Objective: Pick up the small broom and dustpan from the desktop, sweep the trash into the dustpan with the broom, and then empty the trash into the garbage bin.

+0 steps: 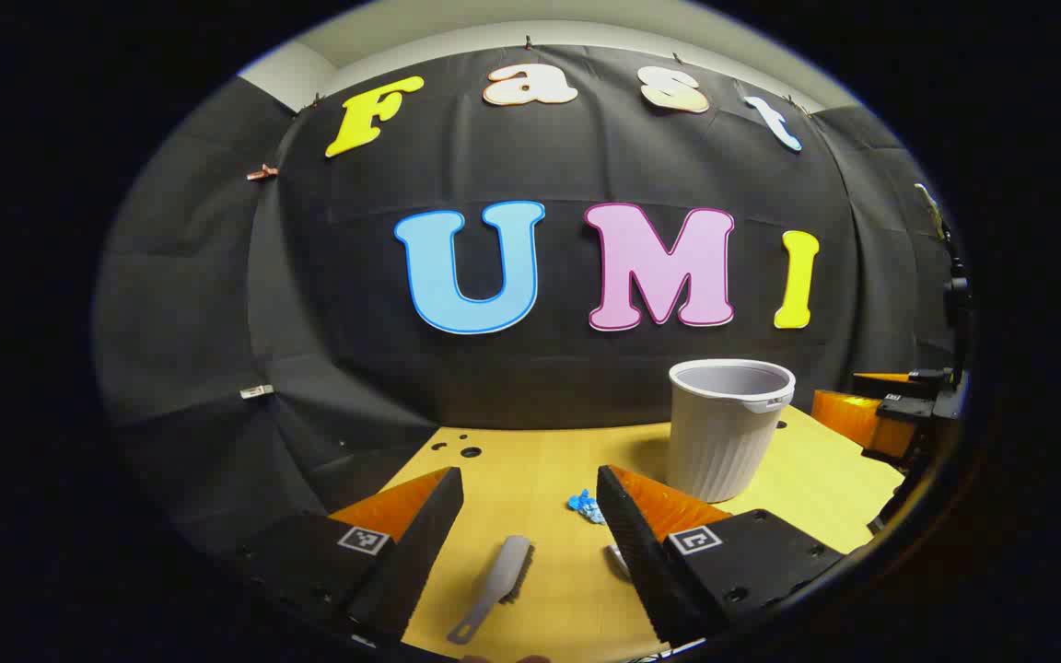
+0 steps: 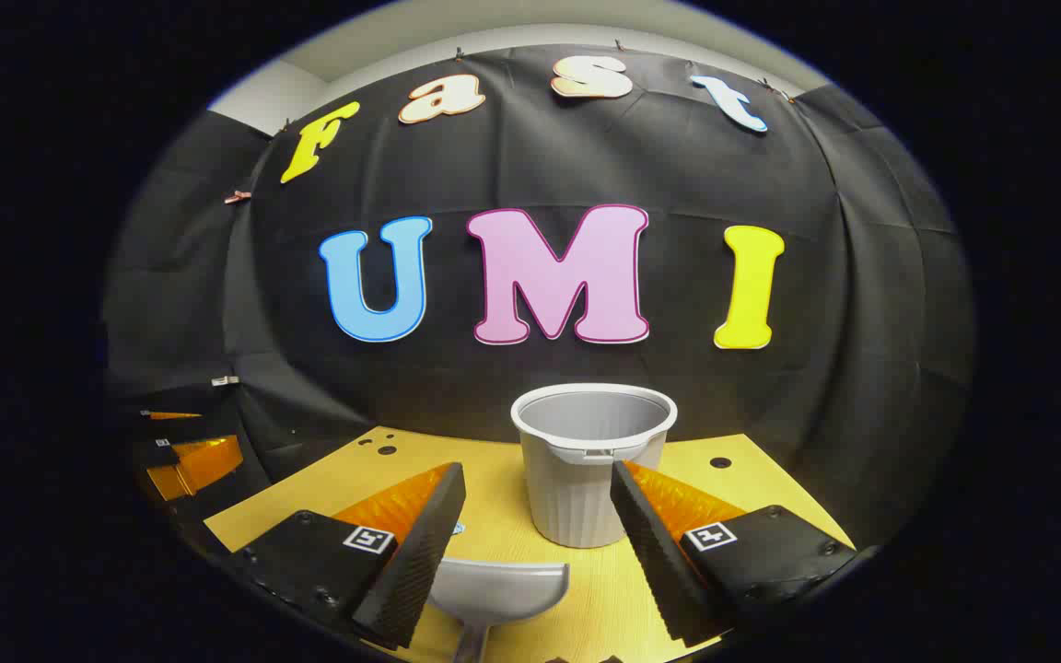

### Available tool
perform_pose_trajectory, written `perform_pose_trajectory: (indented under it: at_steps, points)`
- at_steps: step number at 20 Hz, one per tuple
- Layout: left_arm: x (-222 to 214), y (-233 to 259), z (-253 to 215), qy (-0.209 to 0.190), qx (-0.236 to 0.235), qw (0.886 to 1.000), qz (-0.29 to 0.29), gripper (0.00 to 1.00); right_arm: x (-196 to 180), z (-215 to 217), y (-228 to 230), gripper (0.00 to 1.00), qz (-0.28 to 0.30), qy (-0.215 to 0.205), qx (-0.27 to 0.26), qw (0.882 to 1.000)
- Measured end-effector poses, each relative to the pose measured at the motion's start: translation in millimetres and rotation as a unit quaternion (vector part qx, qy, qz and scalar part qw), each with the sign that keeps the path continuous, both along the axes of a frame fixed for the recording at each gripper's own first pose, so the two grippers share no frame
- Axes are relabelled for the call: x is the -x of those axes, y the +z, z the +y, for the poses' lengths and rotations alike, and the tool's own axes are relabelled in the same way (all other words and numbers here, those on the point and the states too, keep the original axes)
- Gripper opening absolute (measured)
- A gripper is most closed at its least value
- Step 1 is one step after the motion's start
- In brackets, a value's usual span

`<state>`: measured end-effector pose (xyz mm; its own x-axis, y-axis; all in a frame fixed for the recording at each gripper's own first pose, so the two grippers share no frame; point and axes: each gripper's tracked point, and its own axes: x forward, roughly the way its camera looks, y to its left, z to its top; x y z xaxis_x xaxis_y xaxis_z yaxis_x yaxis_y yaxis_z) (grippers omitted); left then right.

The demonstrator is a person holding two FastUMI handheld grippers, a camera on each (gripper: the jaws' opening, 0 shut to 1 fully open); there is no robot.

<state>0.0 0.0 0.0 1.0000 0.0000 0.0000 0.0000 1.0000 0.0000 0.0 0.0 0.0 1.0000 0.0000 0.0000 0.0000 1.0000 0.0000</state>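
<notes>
A wooden counter in a cloth-walled booth carries everything a tabletop sweeping job needs, with nothing yet picked up. Toward the far edge stands a pale ribbed bin, upright and open-mouthed, apparently parked beyond the work area so the sweepings can be tipped in last. In the right gripper view a grey dustpan lies flat on the near counter, its scoop facing the bin and its handle pointing back at the camera, just below the right gripper, whose jaws stand wide and hold nothing. In the left gripper view a small grey broom lies at a slant on the near counter, handle end nearest, between and below the wide, empty jaws of the left gripper; each tool seems laid out for its own hand. Smallest is a crumpled blue scrap, the trash, lying just beyond the broom, near the bin's foot and left of it.
</notes>
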Motion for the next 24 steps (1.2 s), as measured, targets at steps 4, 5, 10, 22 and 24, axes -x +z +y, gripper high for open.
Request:
perform_pose_trajectory:
  at_steps: [4,5,10,22,24]
  points:
    - [-9,-1,5,-0.022,-0.004,1.000,0.001,0.97,-5,10,-12,0.98,0.020,-0.020,0.016,0.999]
    - [-11,-5,7,-0.027,-0.002,1.000,0.006,0.97,-6,16,-15,0.98,0.025,-0.019,0.015,0.999]
    - [-21,-23,18,-0.040,0.027,0.998,0.027,0.97,-8,30,-21,0.98,0.040,-0.017,0.007,0.999]
    - [-36,-70,10,-0.122,0.002,0.987,0.105,0.98,-17,33,-47,0.98,0.080,-0.026,0.002,0.996]
    - [-38,-96,14,-0.122,-0.010,0.981,0.147,0.98,-17,31,-54,0.98,0.090,-0.028,0.001,0.996]
